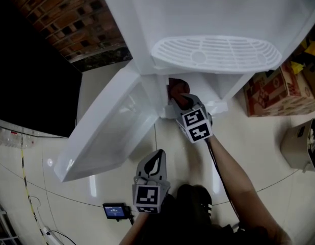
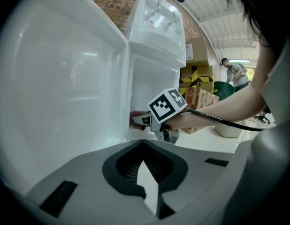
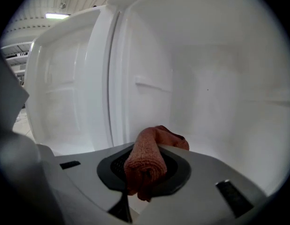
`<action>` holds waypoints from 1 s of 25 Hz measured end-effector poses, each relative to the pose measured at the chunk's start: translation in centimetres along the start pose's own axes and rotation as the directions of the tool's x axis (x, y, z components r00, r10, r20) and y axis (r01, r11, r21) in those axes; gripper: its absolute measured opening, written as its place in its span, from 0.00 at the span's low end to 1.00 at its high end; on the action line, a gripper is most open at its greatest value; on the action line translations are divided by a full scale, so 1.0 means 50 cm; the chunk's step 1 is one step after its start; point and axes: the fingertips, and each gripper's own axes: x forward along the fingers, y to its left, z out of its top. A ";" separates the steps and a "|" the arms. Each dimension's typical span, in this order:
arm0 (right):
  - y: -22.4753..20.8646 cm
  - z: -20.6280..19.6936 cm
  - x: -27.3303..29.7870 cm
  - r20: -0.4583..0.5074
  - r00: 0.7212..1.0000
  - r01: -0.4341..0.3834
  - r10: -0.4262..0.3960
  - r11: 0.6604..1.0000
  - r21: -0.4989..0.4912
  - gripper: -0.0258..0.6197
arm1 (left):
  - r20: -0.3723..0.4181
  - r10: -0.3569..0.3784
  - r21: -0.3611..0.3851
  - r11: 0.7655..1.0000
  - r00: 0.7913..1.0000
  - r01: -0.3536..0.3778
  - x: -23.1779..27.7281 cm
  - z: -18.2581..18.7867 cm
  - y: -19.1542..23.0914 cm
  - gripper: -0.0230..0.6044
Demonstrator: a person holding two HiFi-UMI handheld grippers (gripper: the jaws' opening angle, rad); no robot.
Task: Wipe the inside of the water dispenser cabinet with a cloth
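Note:
The white water dispenser's lower cabinet (image 1: 201,84) stands with its door (image 1: 109,137) swung out to the left. My right gripper (image 1: 179,97) is at the cabinet mouth, shut on a reddish-brown cloth (image 1: 176,88). In the right gripper view the rolled cloth (image 3: 146,159) bulges out of the right gripper (image 3: 149,156), just short of the white inner wall (image 3: 206,93). My left gripper (image 1: 155,160) hangs lower, in front of the door, shut and holding nothing. The left gripper (image 2: 145,146) points at the cabinet (image 2: 152,83), where the cloth (image 2: 135,118) shows at the doorway.
A ribbed drip tray (image 1: 216,52) juts out above the cabinet. Cardboard boxes (image 1: 280,88) and a beige bin (image 1: 303,144) sit to the right. A small black device (image 1: 115,211) lies on the tiled floor. A brick wall (image 1: 71,19) is behind. A person (image 2: 234,71) stands far off.

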 end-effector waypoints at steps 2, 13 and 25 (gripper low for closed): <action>-0.004 0.011 -0.003 0.004 1.000 0.007 -0.007 1.000 -0.025 0.16 | -0.008 0.001 0.001 1.000 1.000 -0.001 -0.004 -0.003 0.003 0.00; -0.118 0.346 -0.141 0.446 0.876 0.239 -0.184 0.968 -0.070 0.16 | -0.008 0.016 0.015 1.000 1.000 -0.016 -0.021 0.013 0.018 0.00; -0.159 0.225 0.002 0.244 0.950 0.206 -0.196 0.978 -0.015 0.16 | -0.029 -0.001 0.017 1.000 1.000 0.002 -0.016 0.000 0.011 0.00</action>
